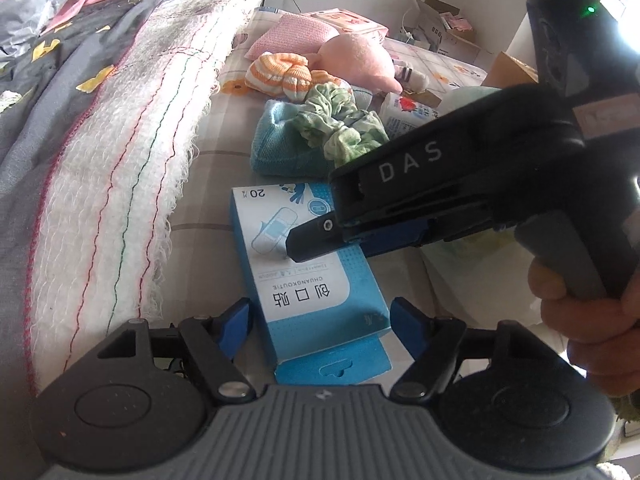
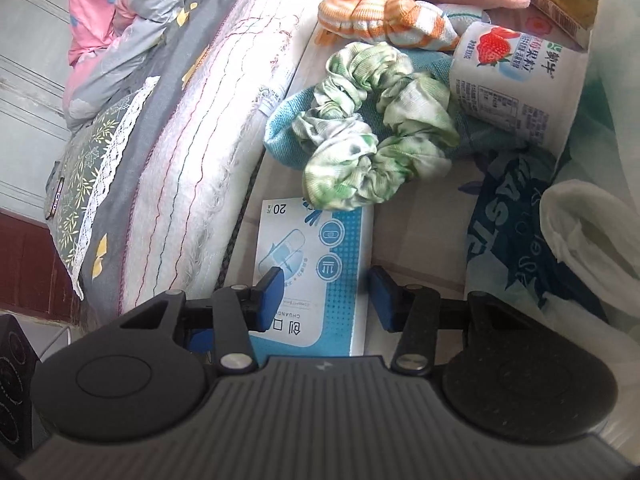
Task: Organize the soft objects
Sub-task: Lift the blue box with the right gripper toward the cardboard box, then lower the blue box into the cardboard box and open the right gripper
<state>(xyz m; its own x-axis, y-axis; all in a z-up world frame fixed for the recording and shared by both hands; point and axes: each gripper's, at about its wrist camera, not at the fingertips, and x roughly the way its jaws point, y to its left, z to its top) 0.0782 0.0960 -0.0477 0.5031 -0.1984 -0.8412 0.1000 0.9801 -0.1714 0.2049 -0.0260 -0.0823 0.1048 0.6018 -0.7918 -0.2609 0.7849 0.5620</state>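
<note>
A quilt is heaped at the left, so the sorting space is confined to the sheet beside it. One box of plasters lies flat there, straddled by both tools. The left gripper is spread wider than the box, its pads clear of the sides. The right gripper is set partly open across the box's far end; whether its pads press cannot be told. Beyond lie the soft things, bunched together: one blue sock, one green scrunchie on it, one orange-striped sock bundle, one pink plush. One yoghurt cup lies tipped at the right.
</note>
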